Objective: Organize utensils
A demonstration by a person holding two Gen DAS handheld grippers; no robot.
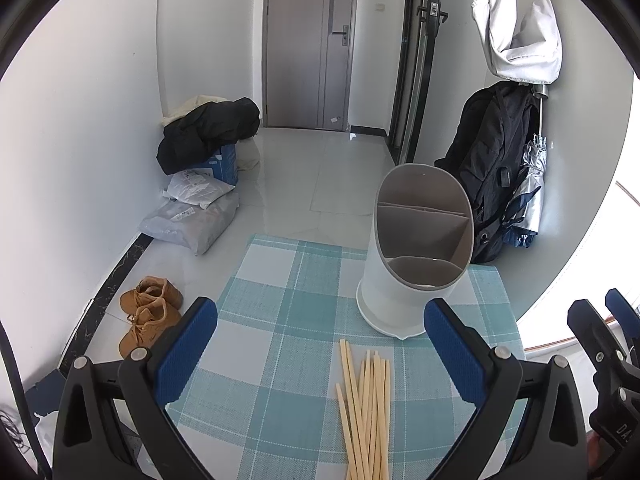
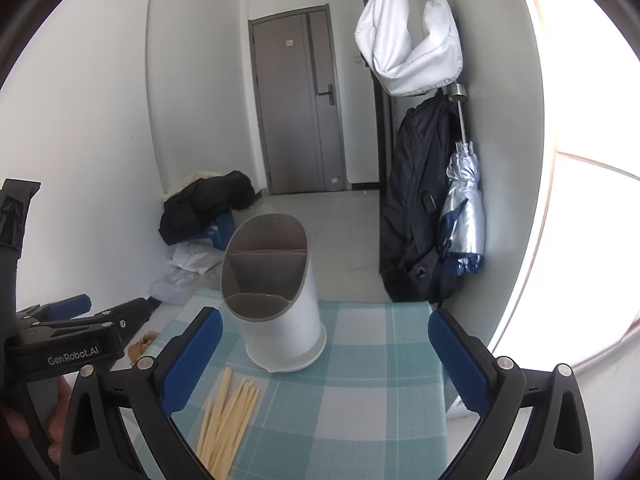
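Note:
Several pale wooden chopsticks lie bundled on a teal checked tablecloth. Behind them stands a white utensil holder with grey inner compartments. My left gripper hovers open over the cloth, its blue pads wide apart on either side of the chopsticks. In the right wrist view the same chopsticks lie at the lower left, and the holder stands just beyond. My right gripper is open with nothing between its fingers. The left gripper body shows at that view's left edge.
The table's far edge drops to a tiled floor. Brown shoes, plastic parcels and a black coat lie by the left wall. A black backpack, a silver umbrella and a white bag hang at the right wall.

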